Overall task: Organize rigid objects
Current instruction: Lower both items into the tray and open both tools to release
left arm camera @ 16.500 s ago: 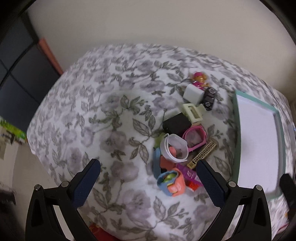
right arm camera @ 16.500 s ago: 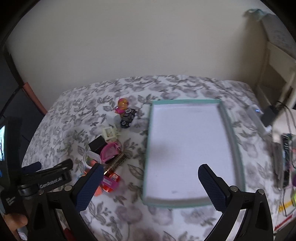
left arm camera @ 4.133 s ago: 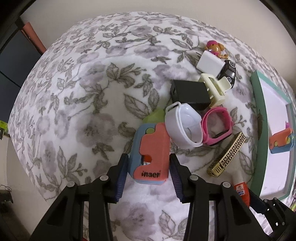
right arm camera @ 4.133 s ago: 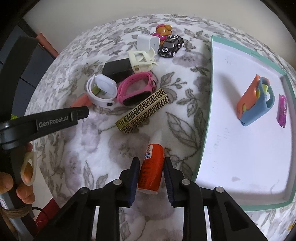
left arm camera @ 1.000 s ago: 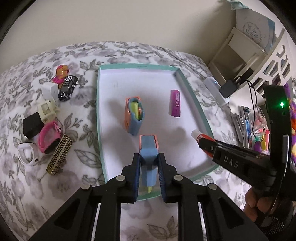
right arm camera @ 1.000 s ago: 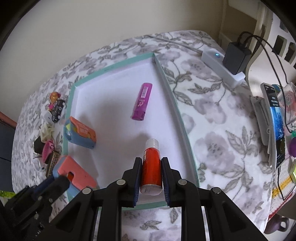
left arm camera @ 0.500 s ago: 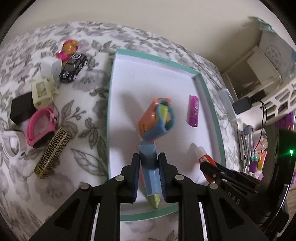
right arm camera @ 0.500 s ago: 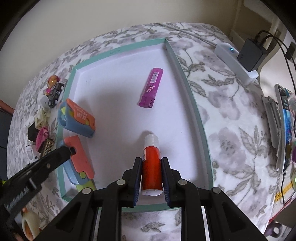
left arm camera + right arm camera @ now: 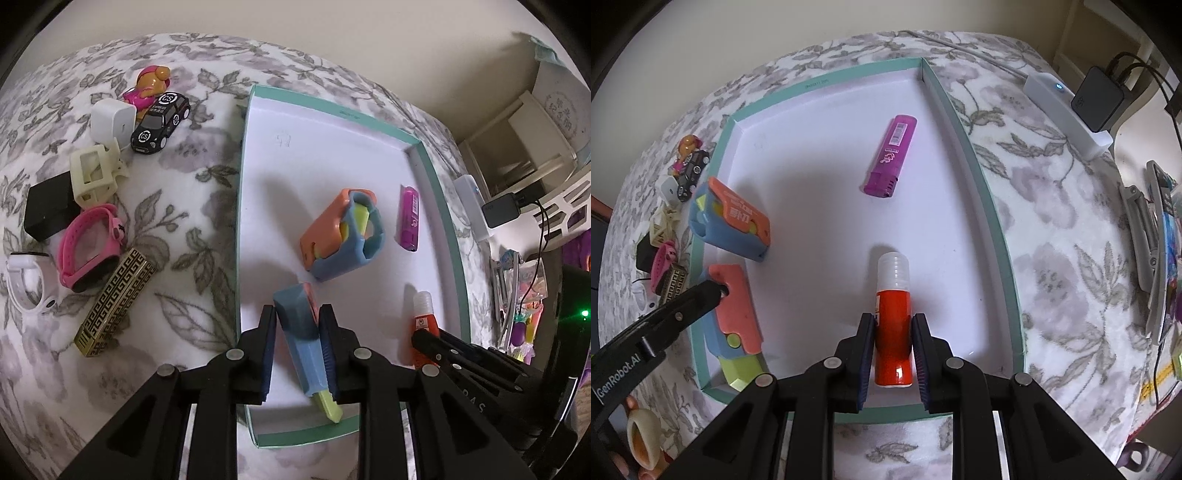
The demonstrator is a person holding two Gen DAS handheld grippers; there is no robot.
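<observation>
A: How much is sorted?

B: Two things lie loose in the shallow teal-rimmed white tray on the floral bed cover: a purple lighter and an orange-and-blue plastic toy block.

A: And the tongs?

B: The left tongs are opening around a blue-and-coral toy cutter resting on the tray floor. The right tongs are clenched on an orange glue bottle with a white cap, low over the tray.

A: Left over?

B: A black toy car, a pink watch strap, a gold patterned bar and others wait on the cover.
</observation>
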